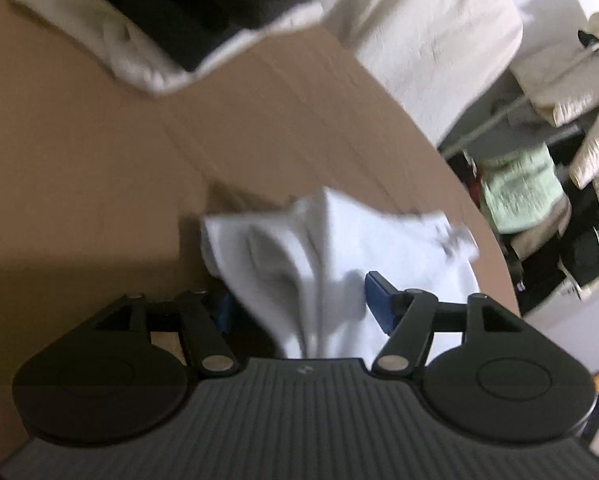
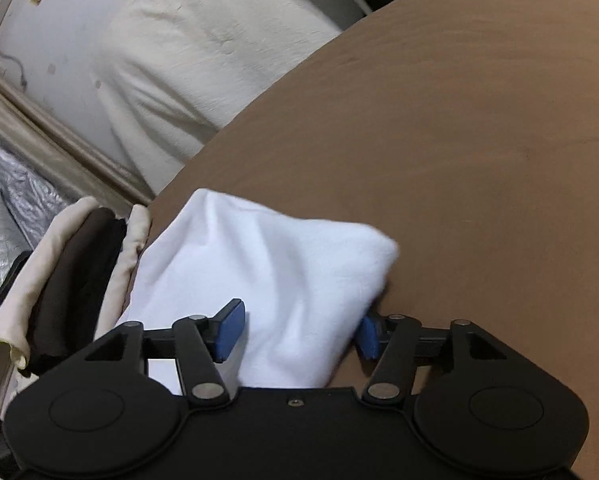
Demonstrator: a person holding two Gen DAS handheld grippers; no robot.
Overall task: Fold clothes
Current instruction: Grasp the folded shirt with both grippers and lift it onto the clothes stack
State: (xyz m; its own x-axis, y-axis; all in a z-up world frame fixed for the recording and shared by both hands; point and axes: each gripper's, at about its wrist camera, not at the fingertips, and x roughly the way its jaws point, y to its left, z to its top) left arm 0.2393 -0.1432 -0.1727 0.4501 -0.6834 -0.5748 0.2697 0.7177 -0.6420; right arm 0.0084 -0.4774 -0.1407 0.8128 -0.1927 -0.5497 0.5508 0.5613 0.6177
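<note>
A white garment (image 2: pixel 267 280) lay bunched on the brown worktop (image 2: pixel 479 140), between the spread jaws of both the left gripper (image 1: pixel 303 308) and the right gripper (image 2: pixel 295 332). A cream-lined basket (image 2: pixel 59 272) holding dark clothes stood just beside it. Beyond the worktop's edge were a cream cushion (image 2: pixel 203 52) and cluttered shelves (image 1: pixel 559 160).

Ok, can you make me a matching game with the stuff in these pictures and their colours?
Things:
1. garment between the right gripper's fingers
2. table
3. gripper pads
4. pillow past the table's edge

Colours:
a. blue
b. cream
c. white
d. brown

Pairs: 1-c, 2-d, 3-a, 4-b
</note>
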